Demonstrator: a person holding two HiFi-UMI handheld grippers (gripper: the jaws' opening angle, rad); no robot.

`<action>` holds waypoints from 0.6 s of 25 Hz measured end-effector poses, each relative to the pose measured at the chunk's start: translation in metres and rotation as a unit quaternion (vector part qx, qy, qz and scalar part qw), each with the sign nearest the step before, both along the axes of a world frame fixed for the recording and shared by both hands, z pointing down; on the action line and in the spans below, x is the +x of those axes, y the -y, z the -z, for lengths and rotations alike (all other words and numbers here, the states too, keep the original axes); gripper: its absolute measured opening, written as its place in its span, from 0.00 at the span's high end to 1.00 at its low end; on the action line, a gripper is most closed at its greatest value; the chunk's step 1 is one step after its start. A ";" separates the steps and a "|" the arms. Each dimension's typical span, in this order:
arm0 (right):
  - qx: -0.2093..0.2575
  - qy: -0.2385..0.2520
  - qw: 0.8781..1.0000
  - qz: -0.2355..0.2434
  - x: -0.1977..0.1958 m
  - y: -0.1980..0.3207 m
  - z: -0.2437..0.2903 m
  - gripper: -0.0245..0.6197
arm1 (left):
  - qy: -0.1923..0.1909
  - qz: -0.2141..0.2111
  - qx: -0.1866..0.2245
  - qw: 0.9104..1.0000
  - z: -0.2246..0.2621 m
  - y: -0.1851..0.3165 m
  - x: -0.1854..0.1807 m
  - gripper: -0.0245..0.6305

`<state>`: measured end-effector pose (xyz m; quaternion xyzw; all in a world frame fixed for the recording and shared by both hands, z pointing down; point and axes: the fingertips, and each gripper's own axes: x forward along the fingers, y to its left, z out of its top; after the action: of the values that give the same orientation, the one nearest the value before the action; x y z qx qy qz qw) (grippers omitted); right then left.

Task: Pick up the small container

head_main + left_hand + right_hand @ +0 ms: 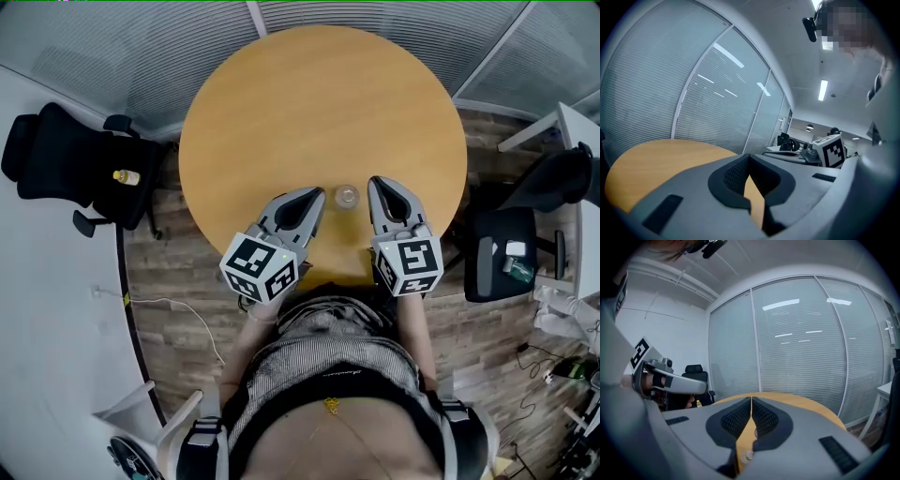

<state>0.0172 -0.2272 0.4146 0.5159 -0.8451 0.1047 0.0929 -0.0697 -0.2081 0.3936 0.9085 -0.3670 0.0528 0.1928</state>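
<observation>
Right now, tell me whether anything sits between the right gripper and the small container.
Nothing visible does. The small container stands alone on the round table, in the gap between the left gripper and the right gripper, with only bare tabletop between it and either one. Both grippers' jaws are together.

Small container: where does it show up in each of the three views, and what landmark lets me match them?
Head view: the small container stands on the round table, near its close edge, between the left claw and the right claw.
Left gripper view: not in it.
Right gripper view: cannot be made out.
Shared landmark: the round table's wooden top, which lies ahead of the claws in all three views.
</observation>
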 end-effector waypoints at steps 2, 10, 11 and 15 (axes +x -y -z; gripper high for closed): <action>0.000 -0.001 1.000 0.002 0.000 0.001 0.000 0.93 | 0.000 0.000 0.000 1.000 0.000 0.001 0.001 0.96; -0.005 -0.007 1.000 0.016 -0.008 0.005 -0.003 0.93 | -0.003 0.000 -0.009 1.000 -0.005 0.004 0.001 0.96; -0.005 -0.007 1.000 0.019 -0.008 0.005 -0.003 0.93 | -0.002 0.000 -0.010 1.000 -0.006 0.004 0.002 0.96; -0.006 -0.004 1.000 0.027 -0.013 0.005 -0.002 0.93 | -0.002 -0.001 -0.010 1.000 -0.006 0.004 0.002 0.96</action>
<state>0.0045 -0.2326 0.4169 0.4924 -0.8580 0.1047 0.1021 -0.0681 -0.2122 0.3993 0.9071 -0.3647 0.0551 0.2027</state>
